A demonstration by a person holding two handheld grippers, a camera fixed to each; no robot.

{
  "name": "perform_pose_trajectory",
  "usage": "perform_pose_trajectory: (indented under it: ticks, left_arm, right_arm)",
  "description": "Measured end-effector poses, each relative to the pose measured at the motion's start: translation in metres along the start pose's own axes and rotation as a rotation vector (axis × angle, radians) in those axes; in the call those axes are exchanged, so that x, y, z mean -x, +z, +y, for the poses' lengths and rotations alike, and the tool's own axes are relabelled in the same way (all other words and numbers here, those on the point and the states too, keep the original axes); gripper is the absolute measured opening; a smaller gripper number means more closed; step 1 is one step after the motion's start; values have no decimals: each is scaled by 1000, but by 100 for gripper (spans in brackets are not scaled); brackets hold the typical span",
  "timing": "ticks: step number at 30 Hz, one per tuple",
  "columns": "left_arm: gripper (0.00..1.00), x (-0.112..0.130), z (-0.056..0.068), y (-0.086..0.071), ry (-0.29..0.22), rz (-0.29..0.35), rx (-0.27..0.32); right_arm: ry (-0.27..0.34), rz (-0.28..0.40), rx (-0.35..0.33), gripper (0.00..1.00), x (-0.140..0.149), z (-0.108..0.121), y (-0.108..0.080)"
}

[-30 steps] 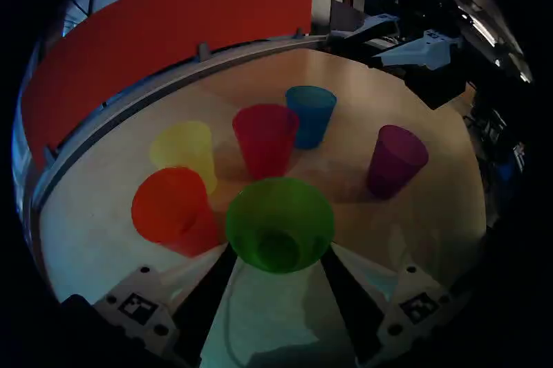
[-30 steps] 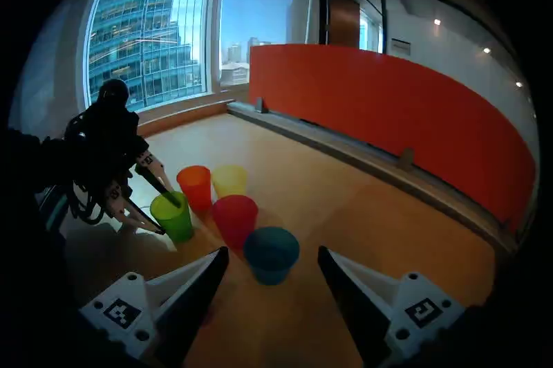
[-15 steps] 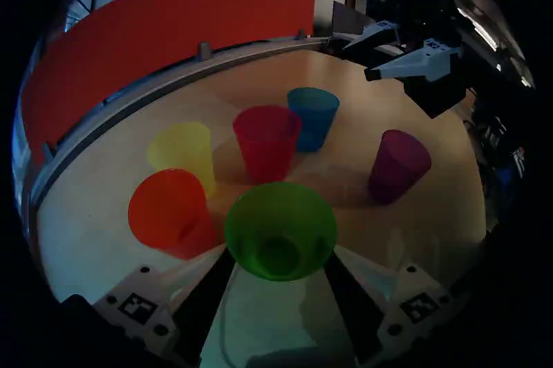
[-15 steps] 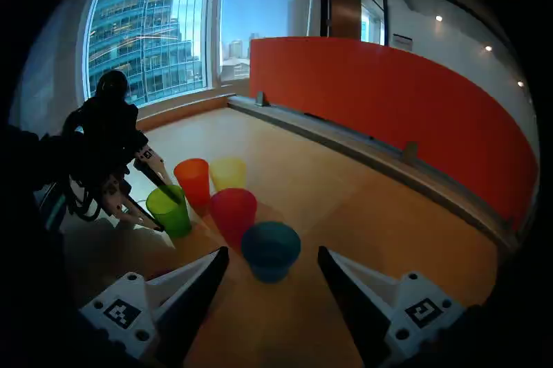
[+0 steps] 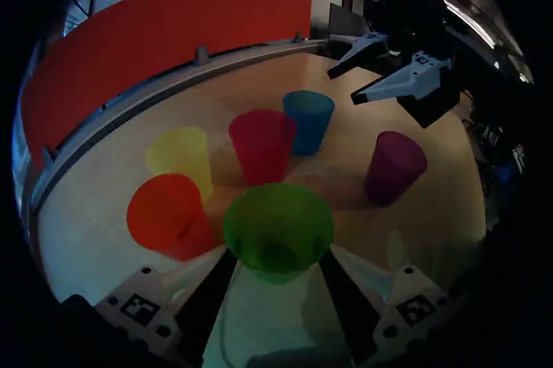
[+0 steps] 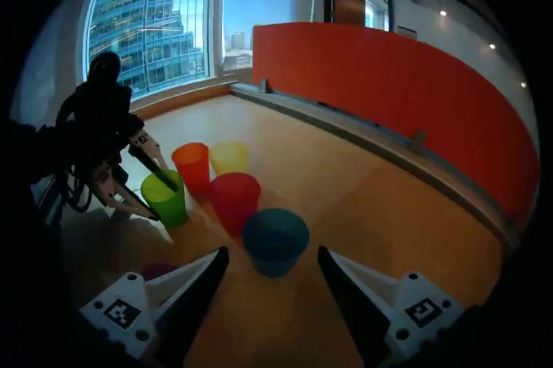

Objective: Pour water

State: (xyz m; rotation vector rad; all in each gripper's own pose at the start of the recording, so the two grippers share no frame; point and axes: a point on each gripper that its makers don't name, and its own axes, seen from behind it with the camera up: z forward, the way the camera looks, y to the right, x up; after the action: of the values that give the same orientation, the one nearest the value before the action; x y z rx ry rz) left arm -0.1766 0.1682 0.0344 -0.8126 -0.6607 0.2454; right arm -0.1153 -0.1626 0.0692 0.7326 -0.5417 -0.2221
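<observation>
My left gripper (image 5: pixel 276 252) is closed on the green cup (image 5: pixel 278 230), near me on the table (image 6: pixel 387 230); whether it holds water I cannot tell. My right gripper (image 6: pixel 272 250) hangs open just short of the blue cup (image 6: pixel 275 240). The orange cup (image 5: pixel 166 214) stands just beside the green one, so a careless tilt could topple it. Squeezing harder might buckle the green cup, and closing in on the blue one could nudge the red cup (image 6: pixel 235 198) behind it.

green cup (image 5: pixel 278 230) | orange cup (image 5: pixel 168 214) | yellow cup (image 5: pixel 181 159) | red cup (image 5: pixel 262 143) | blue cup (image 5: pixel 308 119) | purple cup (image 5: pixel 392 166) | tan counter (image 5: pixel 428 216) | orange-red partition (image 5: pixel 173 22)
</observation>
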Motion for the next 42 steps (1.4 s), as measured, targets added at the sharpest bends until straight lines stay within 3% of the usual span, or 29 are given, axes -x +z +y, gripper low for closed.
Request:
perform_pose_trajectory:
  ticks: [27, 33, 37, 42]
  left_arm:
    - [80, 0, -1, -7, -10, 22, 5]
    - [81, 2, -2, -8, -13, 22, -1]
    - [81, 3, -2, -9, -14, 24, -5]
    - [81, 3, -2, -12, -18, 29, -7]
  right_arm:
    - [5, -69, -5, 100, 19, -1, 61]
    - [7, -63, -2, 100, 17, -2, 68]
    - [15, -58, -4, 91, 17, -2, 71]
    - [25, -43, -5, 90, 16, -3, 72]
